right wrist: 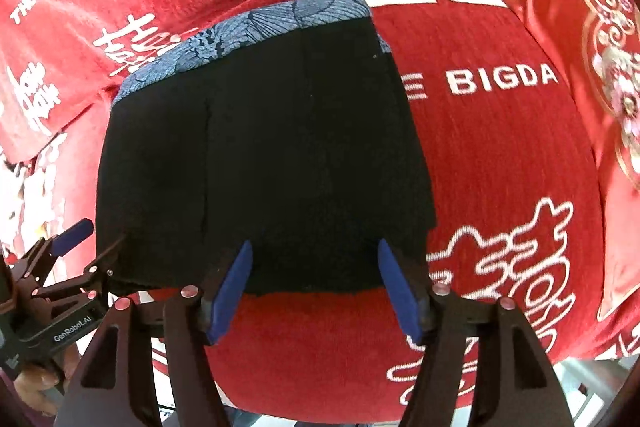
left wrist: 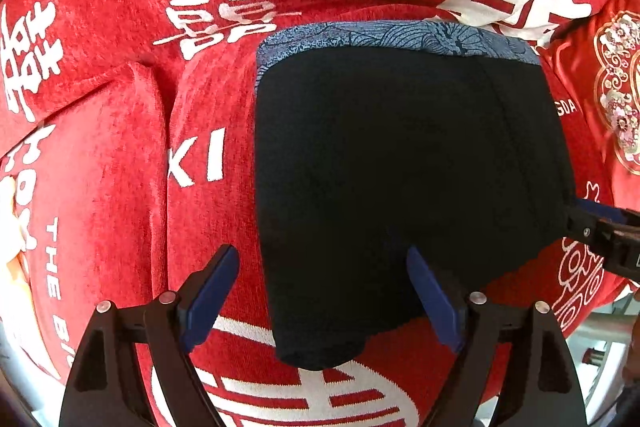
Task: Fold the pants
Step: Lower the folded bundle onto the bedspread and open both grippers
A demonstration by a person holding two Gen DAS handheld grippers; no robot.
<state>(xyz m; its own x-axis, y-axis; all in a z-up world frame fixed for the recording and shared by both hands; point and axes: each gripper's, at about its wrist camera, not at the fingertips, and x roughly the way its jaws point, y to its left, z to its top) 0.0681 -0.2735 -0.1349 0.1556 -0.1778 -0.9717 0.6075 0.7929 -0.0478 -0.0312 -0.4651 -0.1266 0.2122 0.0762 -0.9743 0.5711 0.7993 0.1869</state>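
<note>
Black shorts (left wrist: 408, 163) with a blue patterned waistband (left wrist: 392, 37) lie flat on a red cushion, waistband away from me; they also show in the right wrist view (right wrist: 264, 155). My left gripper (left wrist: 322, 291) is open, its fingers on either side of the near left leg hem, holding nothing. My right gripper (right wrist: 314, 285) is open over the near hem of the shorts, empty. The right gripper also shows at the right edge of the left wrist view (left wrist: 600, 227), and the left gripper at the lower left of the right wrist view (right wrist: 86, 247).
The red sofa cover (left wrist: 120, 187) with white characters and lettering spreads all around. A red embroidered pillow (left wrist: 608, 83) lies at the right, also in the right wrist view (right wrist: 608, 67). The cushion's front edge (right wrist: 320, 399) is just below my fingers.
</note>
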